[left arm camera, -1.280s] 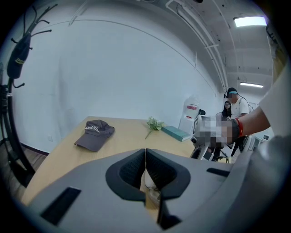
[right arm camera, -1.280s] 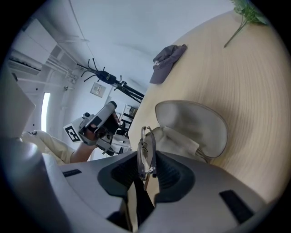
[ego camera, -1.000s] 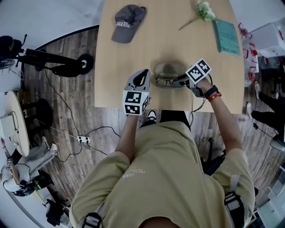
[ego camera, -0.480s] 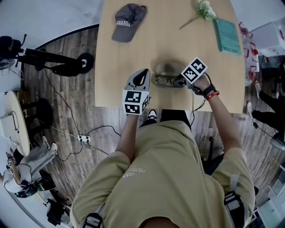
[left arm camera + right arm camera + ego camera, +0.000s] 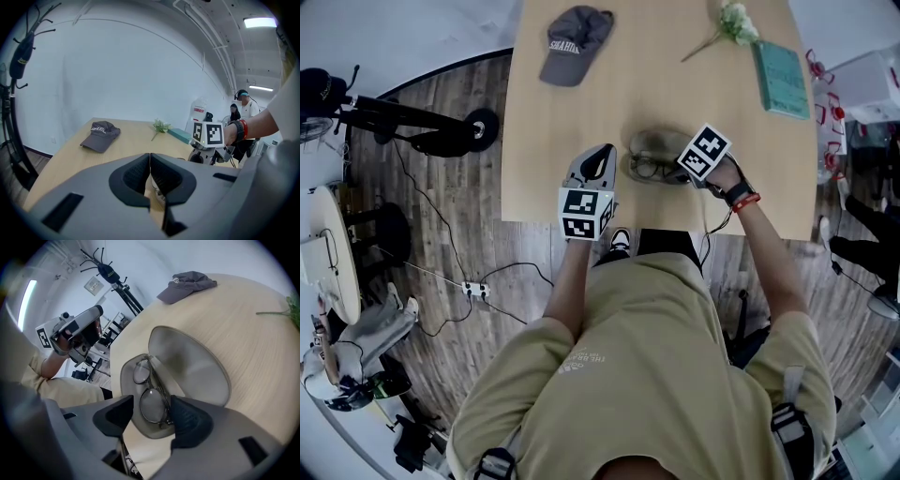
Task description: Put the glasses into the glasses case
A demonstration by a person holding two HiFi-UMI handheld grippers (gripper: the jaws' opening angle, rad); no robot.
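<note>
Right gripper view: thin metal-rimmed round glasses (image 5: 151, 394) lie in the lower shell of the open grey oval glasses case (image 5: 197, 366) on the pale wooden worktop (image 5: 253, 333). Right hand-held gripper (image 5: 151, 405) — jaws have just been opening, now wide, straddling the glasses, pads off them. Left hand-held gripper (image 5: 150, 159) — jaws together, empty, near the case.

Open-plan office or lab workspace: a pale wooden table (image 5: 544, 187) stands on wood-plank flooring (image 5: 422, 202) crossed by cables (image 5: 441, 225) and a power strip (image 5: 475, 292). A coat stand (image 5: 21, 51) stands by the bare white wall (image 5: 117, 70), strip lights (image 5: 259, 22) run overhead, and people (image 5: 243, 103) stand at the far side.
</note>
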